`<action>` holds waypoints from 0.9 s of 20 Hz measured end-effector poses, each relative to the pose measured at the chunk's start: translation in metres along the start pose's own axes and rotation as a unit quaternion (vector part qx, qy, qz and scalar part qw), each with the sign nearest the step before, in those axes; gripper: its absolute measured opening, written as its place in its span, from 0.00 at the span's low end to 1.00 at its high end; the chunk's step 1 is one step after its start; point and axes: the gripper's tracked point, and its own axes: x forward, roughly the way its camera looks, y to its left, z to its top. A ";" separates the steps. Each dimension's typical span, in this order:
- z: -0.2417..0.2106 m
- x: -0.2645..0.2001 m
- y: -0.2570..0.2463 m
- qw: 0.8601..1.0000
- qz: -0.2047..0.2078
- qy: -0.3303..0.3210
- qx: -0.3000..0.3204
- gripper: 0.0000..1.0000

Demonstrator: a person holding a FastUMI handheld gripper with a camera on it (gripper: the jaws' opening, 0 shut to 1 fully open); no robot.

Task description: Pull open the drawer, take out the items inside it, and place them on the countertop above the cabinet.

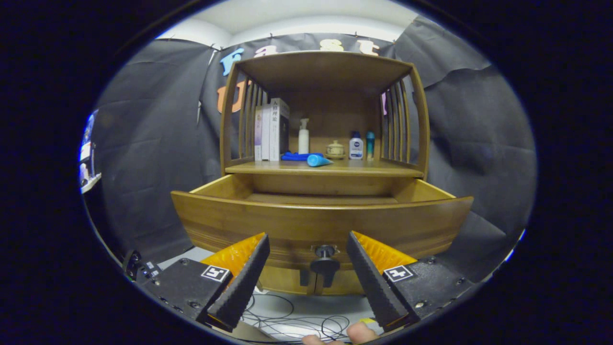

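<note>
- A wooden cabinet's drawer [321, 218] is pulled out toward the camera, its long front running left to right, its dark knob [324, 261] facing forward.
- The gripper [309, 258] has its fingers spread wide, holding nothing; the knob sits between them, untouched.
- On the countertop [268, 168] above, left to right: upright books [272, 129], a blue tube [318, 160] lying down, and small bottles [356, 146].
- Cables [287, 321] lie on the floor below.

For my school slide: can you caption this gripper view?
Hand-held gripper open around the knob of the pulled-out wooden drawer.
</note>
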 end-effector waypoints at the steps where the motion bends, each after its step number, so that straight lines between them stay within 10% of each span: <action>1: -0.001 0.004 0.001 1.000 0.001 0.002 0.004 1.00; 18: -0.026 0.042 0.006 0.999 -0.033 0.025 0.015 1.00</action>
